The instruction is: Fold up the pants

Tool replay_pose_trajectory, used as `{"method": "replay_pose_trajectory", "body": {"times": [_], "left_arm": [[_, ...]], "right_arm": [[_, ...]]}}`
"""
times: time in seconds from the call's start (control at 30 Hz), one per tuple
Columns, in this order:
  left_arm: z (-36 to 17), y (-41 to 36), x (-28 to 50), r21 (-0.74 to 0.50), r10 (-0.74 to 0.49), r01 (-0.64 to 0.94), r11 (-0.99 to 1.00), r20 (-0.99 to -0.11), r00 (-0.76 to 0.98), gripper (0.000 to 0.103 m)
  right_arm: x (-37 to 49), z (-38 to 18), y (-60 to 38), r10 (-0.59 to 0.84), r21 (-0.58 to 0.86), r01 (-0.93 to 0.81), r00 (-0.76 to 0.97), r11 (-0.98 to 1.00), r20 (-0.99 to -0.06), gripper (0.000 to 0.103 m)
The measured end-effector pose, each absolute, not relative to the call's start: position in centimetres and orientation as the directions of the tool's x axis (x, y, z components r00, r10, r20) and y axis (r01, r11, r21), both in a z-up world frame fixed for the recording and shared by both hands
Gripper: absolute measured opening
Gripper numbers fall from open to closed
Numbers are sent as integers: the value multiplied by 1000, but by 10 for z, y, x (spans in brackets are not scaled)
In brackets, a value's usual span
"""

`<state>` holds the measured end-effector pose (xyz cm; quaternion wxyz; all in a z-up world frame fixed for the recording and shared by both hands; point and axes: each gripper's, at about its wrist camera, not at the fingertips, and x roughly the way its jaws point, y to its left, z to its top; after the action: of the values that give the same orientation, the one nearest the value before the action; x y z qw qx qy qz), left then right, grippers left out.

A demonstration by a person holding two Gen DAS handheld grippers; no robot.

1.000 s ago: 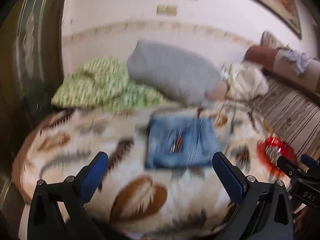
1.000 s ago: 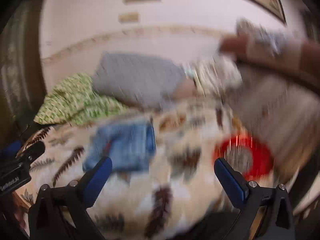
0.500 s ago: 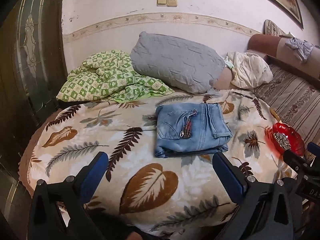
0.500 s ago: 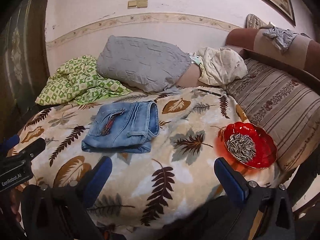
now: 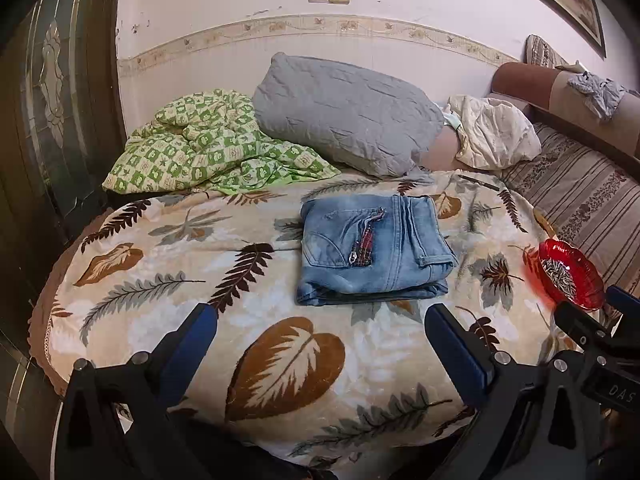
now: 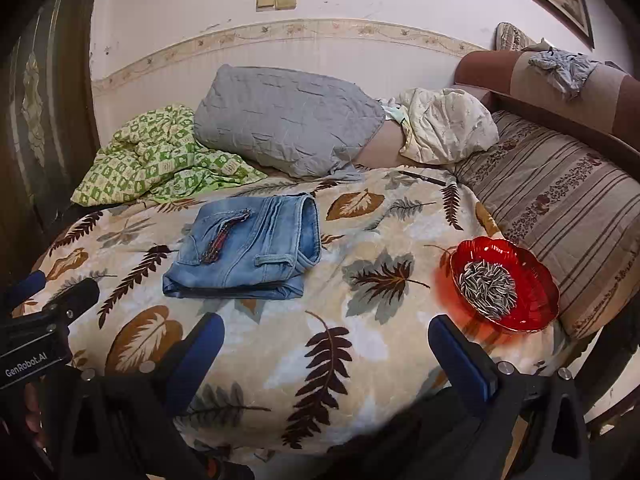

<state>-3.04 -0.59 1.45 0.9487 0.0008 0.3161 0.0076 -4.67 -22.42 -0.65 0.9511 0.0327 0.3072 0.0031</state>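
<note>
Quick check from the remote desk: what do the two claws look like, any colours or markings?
Both look alike: the left claw and right claw have black angular frames with silver bolts and blue finger pads. The left claw's body reads "GenRobot.AI" in white; the right one shows "DAS". No cables or sleeves show.

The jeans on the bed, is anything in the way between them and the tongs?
Nothing visible is. Only bare leaf-print blanket lies between the folded jeans and both open tongs, left and right. The red bowl of seeds sits off to the right, clear of the path.
</note>
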Motion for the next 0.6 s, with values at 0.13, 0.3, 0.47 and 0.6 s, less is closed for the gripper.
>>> {"method": "replay_pose_trajectory", "body": {"times": [0.13, 0.3, 0.47, 0.6], "left_arm": [[14, -6, -31, 1, 14, -16, 1000, -603, 797, 103], [14, -8, -32, 1, 14, -17, 1000, -605, 796, 103], [14, -8, -33, 2, 7, -8, 1000, -602, 799, 103], [14, -8, -33, 5, 5, -3, 1000, -601, 799, 103]], "right_arm": [[-46, -7, -224, 28, 61, 10, 812, 998, -583, 103], [-46, -7, -223, 28, 60, 9, 810, 998, -585, 103], [-46, -7, -222, 30, 57, 4, 808, 998, -589, 103], [-45, -9, -222, 35, 61, 2, 807, 998, -590, 103]]}}
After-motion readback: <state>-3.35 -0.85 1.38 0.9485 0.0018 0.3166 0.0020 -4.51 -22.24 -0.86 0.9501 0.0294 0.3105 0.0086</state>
